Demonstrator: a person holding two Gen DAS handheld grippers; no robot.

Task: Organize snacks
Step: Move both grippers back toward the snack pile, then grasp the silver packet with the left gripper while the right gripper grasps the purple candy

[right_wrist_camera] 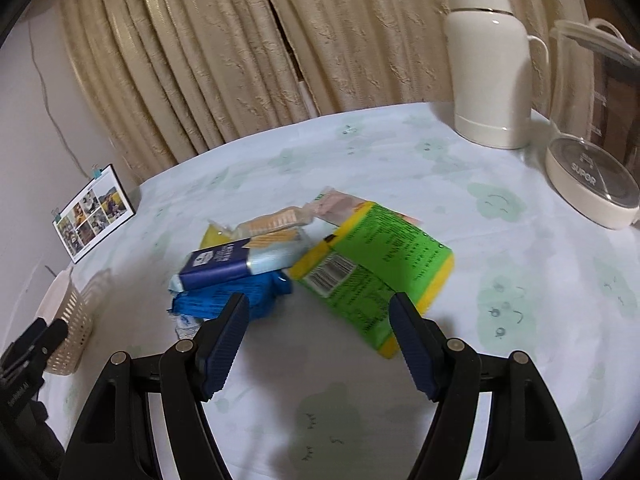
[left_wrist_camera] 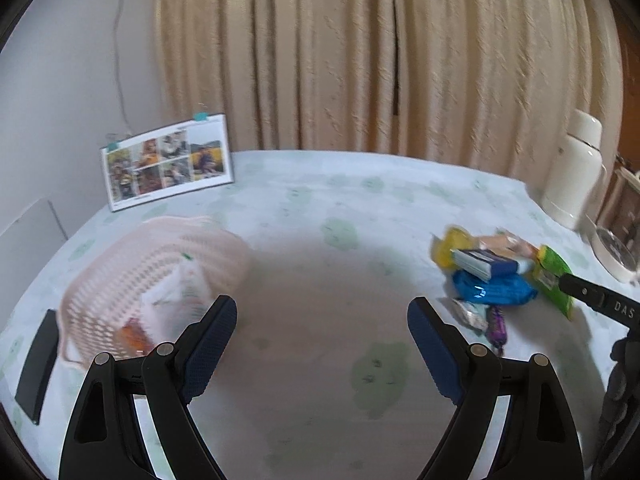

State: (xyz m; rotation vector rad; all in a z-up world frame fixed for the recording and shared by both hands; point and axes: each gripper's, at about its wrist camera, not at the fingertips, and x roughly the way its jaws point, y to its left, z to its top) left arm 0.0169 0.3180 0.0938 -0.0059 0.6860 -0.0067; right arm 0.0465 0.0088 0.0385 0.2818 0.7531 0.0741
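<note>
On the pale printed tablecloth (right_wrist_camera: 460, 184), crinkly snack packets lie heaped: a flat green-and-yellow bag (right_wrist_camera: 376, 264), blue wrapper (right_wrist_camera: 240, 300), navy box (right_wrist_camera: 220, 266). Right gripper (right_wrist_camera: 318, 346) hovers wide, empty. Left gripper (left_wrist_camera: 322, 344) gapes beside a pink perforated basket (left_wrist_camera: 132, 280).

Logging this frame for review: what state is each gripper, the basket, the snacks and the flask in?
Left gripper: open, empty.
Right gripper: open, empty, close to the pile.
Basket: upright, some packets already inside.
Snack pile: heaped loose on the table.
Green packet: lying flat, barcode up.
Flask: upright, capped.
</note>
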